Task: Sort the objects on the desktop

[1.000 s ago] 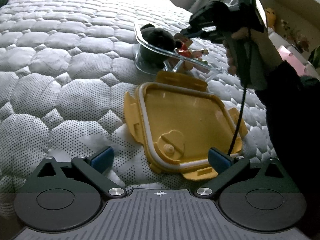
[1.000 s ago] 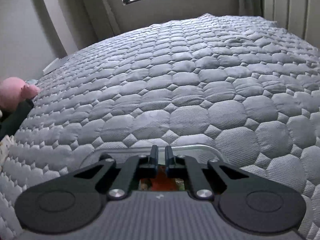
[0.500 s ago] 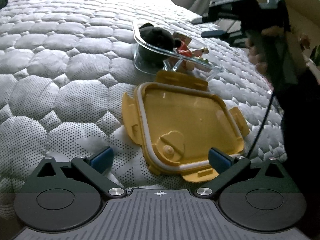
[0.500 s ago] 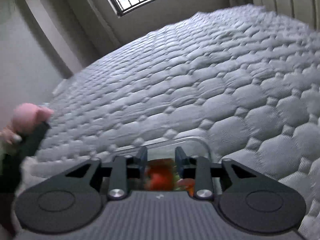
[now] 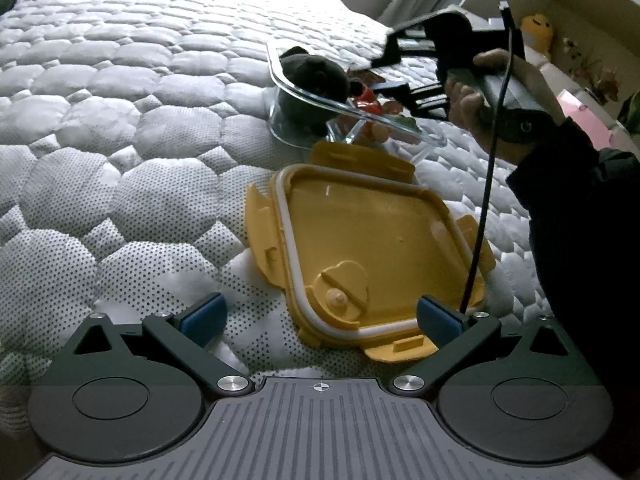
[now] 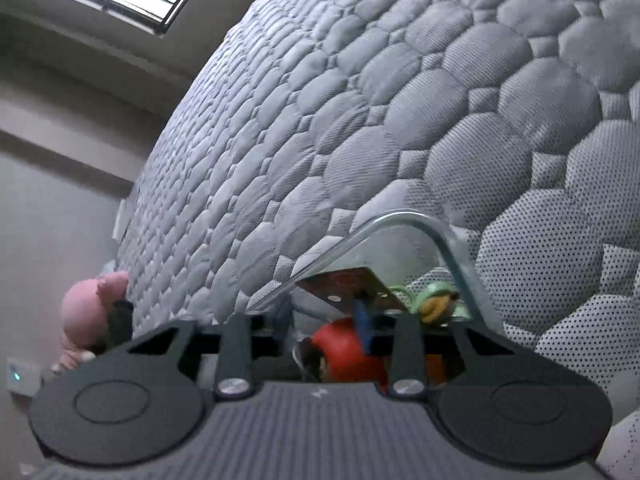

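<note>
A clear glass container (image 5: 400, 128) sits tilted on the quilted bed and holds a dark plush toy (image 5: 316, 76), a red toy (image 5: 366, 98) and small figures. In front of it the yellow lid (image 5: 372, 240) lies upside down. My left gripper (image 5: 320, 318) is open, its blue pads on either side of the lid's near corner without pressing on it. My right gripper (image 5: 378, 76) reaches into the container from the right, rolled to one side. Its jaws stand apart and are closing over the red toy (image 6: 348, 344), and the pads touch nothing. The glass rim (image 6: 440, 236) curves just ahead of the right gripper (image 6: 320, 320).
The grey quilted mattress (image 5: 120, 120) stretches far to the left and back. A hand and dark sleeve (image 5: 580, 220) with a black cable (image 5: 484, 200) fill the right side. A pink plush (image 6: 92, 304) lies at the bed's edge, and a yellow plush (image 5: 538, 30) sits on a shelf.
My right gripper has rolled and dropped toward the container, and its jaws have gone from shut to apart. The left gripper and the lid have not moved.
</note>
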A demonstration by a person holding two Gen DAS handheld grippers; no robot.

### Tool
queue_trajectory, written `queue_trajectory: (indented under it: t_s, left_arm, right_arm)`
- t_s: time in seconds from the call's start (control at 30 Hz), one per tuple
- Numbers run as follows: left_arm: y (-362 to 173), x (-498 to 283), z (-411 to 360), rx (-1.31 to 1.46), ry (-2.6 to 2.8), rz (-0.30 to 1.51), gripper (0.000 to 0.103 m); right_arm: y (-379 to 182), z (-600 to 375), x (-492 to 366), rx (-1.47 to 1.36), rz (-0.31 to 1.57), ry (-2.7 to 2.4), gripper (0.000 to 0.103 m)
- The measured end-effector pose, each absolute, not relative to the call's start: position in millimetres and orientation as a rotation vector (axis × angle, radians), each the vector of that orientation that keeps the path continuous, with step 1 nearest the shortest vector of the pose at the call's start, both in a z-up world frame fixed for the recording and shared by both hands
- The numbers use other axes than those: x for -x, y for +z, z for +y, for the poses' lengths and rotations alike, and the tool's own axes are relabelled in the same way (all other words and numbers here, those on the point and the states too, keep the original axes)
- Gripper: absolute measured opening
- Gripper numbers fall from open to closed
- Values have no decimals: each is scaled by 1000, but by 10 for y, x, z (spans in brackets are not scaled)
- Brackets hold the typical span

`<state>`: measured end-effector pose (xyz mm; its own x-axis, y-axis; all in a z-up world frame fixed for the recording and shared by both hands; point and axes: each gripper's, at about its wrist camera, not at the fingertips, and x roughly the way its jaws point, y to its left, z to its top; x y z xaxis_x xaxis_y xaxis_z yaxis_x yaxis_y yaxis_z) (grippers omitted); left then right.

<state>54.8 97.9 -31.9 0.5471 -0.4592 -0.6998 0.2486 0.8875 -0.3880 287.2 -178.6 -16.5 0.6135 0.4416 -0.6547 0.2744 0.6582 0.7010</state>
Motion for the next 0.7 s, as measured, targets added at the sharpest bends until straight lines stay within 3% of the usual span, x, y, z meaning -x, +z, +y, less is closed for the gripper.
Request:
queue_trajectory:
  t_s: [0.03, 0.2, 0.27, 0.37, 0.57, 0.7]
  left_arm:
    - [-321, -549, 978, 255, -426, 899, 103]
    - [-324, -556, 972, 253, -426, 898, 103]
    - [-325, -555, 969, 252, -424, 898, 103]
    - [-322, -549, 957, 248, -420, 897, 103]
    - [-322, -551, 985, 261, -419, 899, 103]
    - [-323, -553, 960, 246, -417, 899, 103]
  right_arm:
    - [-161, -1796, -2849, -870, 927, 123, 1]
    - [140, -1743, -2603, -686, 782, 131, 1]
    - [310, -1673, -2537, -568, 735, 128, 5]
    - [480, -1471, -2546, -308, 728, 138, 24]
    - [379, -979, -2558, 239, 715, 164, 22]
    - [297, -835, -2656, 347, 738, 201, 22]
